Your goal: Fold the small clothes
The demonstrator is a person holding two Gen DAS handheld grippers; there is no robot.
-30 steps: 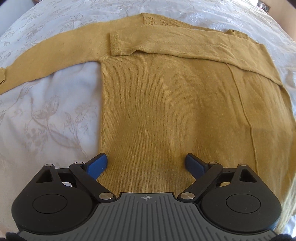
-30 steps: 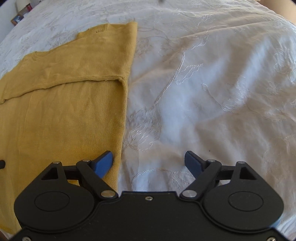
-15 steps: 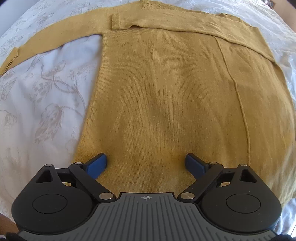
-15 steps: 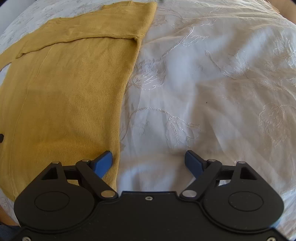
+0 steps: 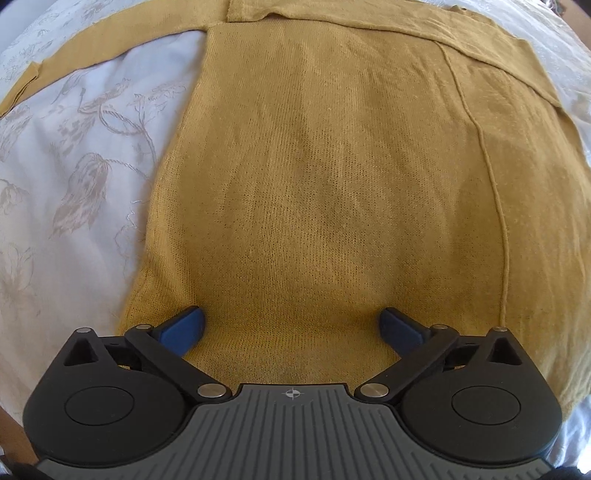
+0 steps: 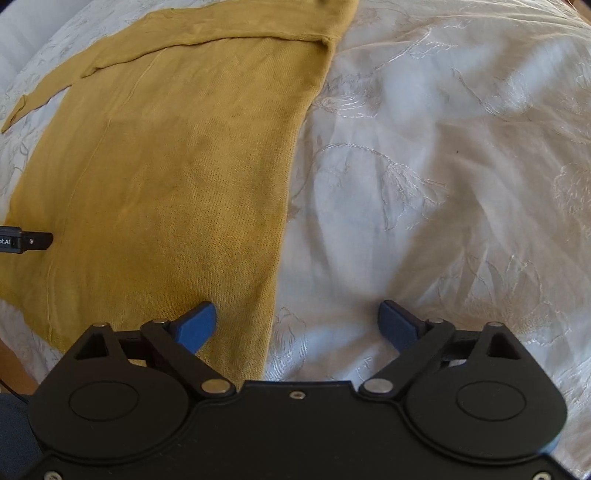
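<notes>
Both sets of jaws have just been opening and stand fully wide, gripping nothing. The left gripper [image 5: 291, 325] hangs over the hem of the mustard sweater [image 5: 332, 177]; the right gripper [image 6: 297, 321] straddles its side edge on the bedspread [image 6: 443, 166]. Likely step: taking the hem; next, lower, pinch, lift it toward the folded sleeve [image 5: 369, 22]

item: mustard-yellow knit long-sleeved sweater [image 5: 332, 192]
state: partly folded; one sleeve laid across the chest, the other stretched out sideways
pose: flat, hem nearest both cameras
location: on white floral-embroidered bedspread [image 6: 443, 166]
detail: vertical seam line runs down one side of the body
</notes>
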